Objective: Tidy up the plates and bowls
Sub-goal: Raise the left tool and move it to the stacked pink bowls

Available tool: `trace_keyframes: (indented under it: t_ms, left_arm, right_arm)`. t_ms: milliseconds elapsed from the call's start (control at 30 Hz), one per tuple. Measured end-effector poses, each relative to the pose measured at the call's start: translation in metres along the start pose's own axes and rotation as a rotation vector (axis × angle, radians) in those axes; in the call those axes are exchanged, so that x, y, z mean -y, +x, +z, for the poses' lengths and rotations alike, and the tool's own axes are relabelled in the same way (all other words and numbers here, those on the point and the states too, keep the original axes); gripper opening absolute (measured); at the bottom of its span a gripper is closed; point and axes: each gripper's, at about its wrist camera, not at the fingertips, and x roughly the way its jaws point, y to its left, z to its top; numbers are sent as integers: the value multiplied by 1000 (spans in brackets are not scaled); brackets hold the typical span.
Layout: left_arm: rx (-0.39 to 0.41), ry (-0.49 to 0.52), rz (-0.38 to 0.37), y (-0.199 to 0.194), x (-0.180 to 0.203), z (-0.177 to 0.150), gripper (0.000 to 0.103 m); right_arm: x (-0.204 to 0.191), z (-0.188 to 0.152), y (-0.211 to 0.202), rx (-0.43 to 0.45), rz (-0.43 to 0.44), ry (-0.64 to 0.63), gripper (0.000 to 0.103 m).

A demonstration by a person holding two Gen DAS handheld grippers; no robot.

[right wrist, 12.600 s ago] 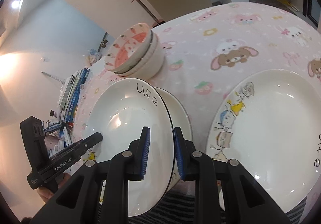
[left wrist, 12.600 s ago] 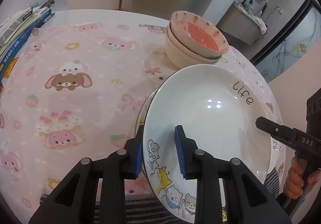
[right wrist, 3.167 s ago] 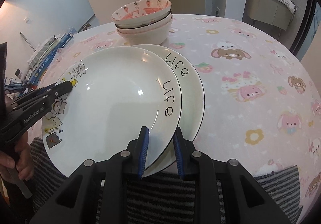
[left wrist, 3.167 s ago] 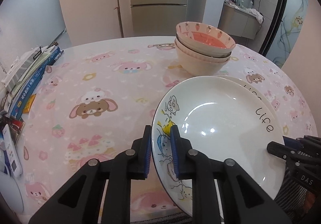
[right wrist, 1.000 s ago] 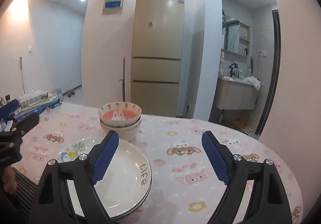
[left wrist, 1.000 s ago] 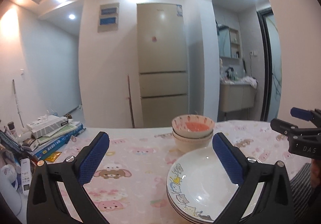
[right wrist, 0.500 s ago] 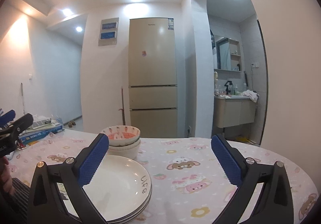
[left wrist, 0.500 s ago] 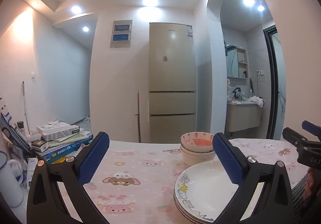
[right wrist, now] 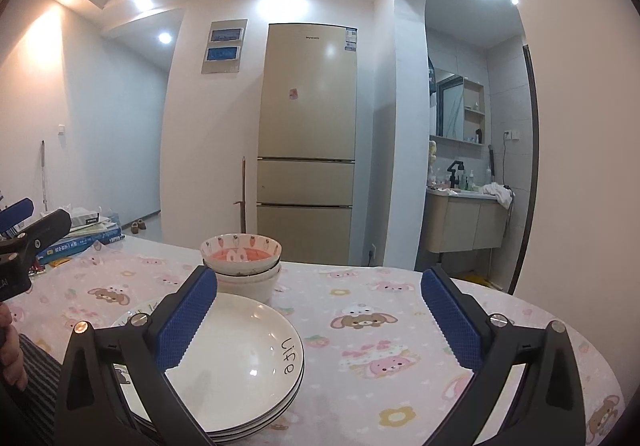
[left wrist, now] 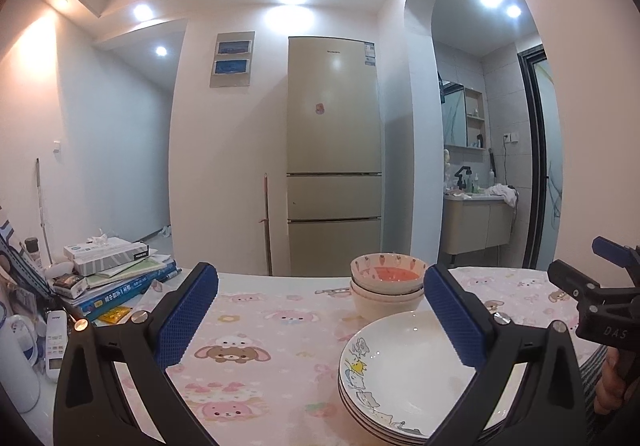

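A stack of white plates (left wrist: 404, 370) with cartoon animals and "life" lettering lies near the front edge of the pink tablecloth; it also shows in the right wrist view (right wrist: 236, 362). Behind it stands a stack of pink strawberry bowls (left wrist: 386, 284), also in the right wrist view (right wrist: 242, 262). My left gripper (left wrist: 320, 310) is wide open and empty, raised above the table to the left of the plates. My right gripper (right wrist: 320, 310) is wide open and empty, raised to the right of the plates.
A pile of books and a tissue box (left wrist: 108, 266) sits at the table's left edge, with a white remote (left wrist: 54, 342) and a mug (left wrist: 16, 362). A beige fridge (left wrist: 334, 154) stands behind the table. The round table's pink cloth (right wrist: 400, 346) extends right.
Both grippers have let go of the plates, opened wide and lifted up and back. The plates now lie in one stack on the table.
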Motion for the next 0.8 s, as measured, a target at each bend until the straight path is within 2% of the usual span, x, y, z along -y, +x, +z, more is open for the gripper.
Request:
trace_keyframes:
  t_ms: [233,333,467,800]
  left_arm:
    - [-23,-46,-22,3,-9,-1,103]
    - [-34,-75,-43,5,-14,-2,103]
    - [-45,-67,-49,7,-11,-2,103]
    - [14,-95,-31,-4,-19,3,103]
  right_arm:
    - [-2,-1,-6,23,1,-13,103]
    - [-2,-2,-5,9,1,-7,103]
    - [3,-1,-3,-5,4,21,103]
    - [-7,6,-23,91,3,-31,103]
